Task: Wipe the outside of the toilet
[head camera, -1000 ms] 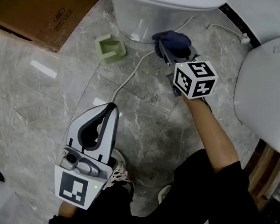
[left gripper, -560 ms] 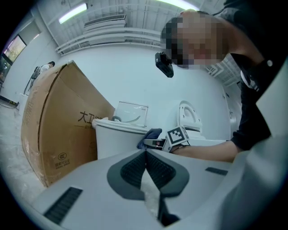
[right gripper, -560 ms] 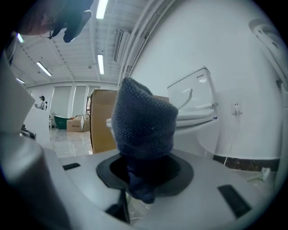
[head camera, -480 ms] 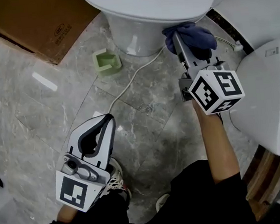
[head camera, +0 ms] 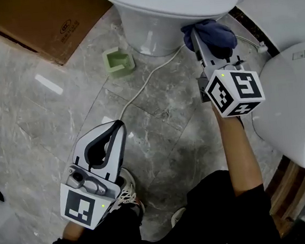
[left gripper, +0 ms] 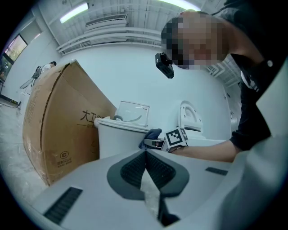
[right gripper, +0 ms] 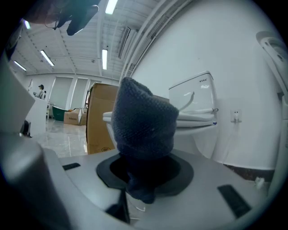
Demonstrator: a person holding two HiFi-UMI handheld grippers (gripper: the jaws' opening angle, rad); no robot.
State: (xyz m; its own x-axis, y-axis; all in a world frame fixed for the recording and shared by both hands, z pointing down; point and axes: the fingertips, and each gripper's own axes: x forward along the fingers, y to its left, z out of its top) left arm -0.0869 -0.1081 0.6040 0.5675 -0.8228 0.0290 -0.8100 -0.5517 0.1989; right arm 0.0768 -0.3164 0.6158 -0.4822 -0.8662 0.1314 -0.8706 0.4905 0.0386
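Observation:
A white toilet (head camera: 158,13) stands at the top of the head view; its bowl and tank (right gripper: 193,112) also show in the right gripper view. My right gripper (head camera: 201,41) is shut on a dark blue cloth (head camera: 211,34) and holds it against the lower right side of the toilet bowl. The cloth (right gripper: 144,126) fills the middle of the right gripper view. My left gripper (head camera: 113,133) hangs low at the left over the floor, shut and empty. In the left gripper view its jaws meet, with the toilet (left gripper: 119,137) beyond.
A brown cardboard box (head camera: 51,21) lies at the upper left. A small green holder (head camera: 118,60) sits on the marble floor by the bowl, and a white hose (head camera: 143,85) runs across the tiles. A second white toilet (head camera: 290,105) stands at the right. My shoes (head camera: 128,193) are below.
My right gripper carried the cloth up and to the right, from the floor beside the bowl's base onto the bowl's lower right side. The left gripper stayed about where it was.

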